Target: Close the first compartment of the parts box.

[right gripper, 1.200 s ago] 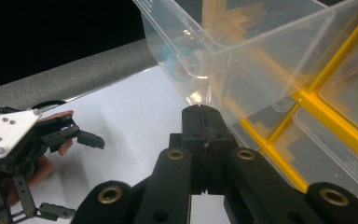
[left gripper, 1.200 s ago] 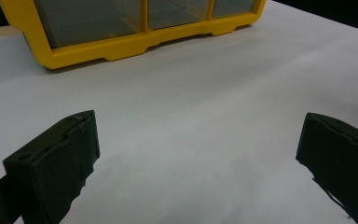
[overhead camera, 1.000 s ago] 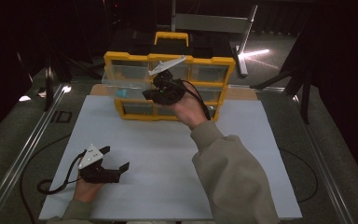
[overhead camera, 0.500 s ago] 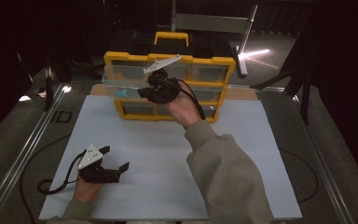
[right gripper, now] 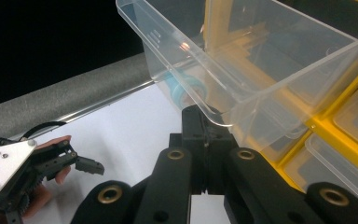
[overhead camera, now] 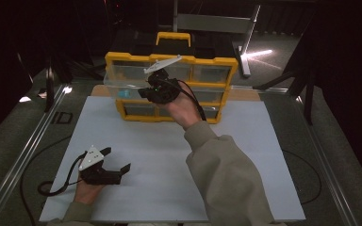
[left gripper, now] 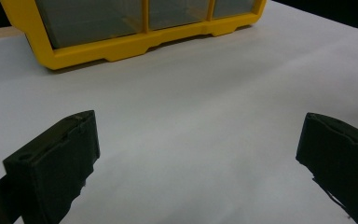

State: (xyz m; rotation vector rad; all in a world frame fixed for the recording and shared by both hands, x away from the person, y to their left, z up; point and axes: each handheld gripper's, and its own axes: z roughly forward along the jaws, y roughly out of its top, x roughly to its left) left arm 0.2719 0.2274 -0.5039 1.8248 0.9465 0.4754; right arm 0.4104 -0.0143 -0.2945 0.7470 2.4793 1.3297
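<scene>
Clear drawer (right gripper: pixel 242 65) drawn farther out of yellow cabinet (overhead camera: pixel 122 109), right tongs (right gripper: pixel 208 122) pinching its rim (blue roll (right gripper: pixel 182 88) inside), left tongs (left gripper: pixel 198 156) spread.

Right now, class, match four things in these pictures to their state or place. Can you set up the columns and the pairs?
1 left gripper
2 right gripper
3 clear drawer
4 blue roll

A pulled out of the yellow cabinet
B inside the drawer
C open, above the white table
D shut on the drawer's rim

Pairs: 1-C, 2-D, 3-A, 4-B
</scene>
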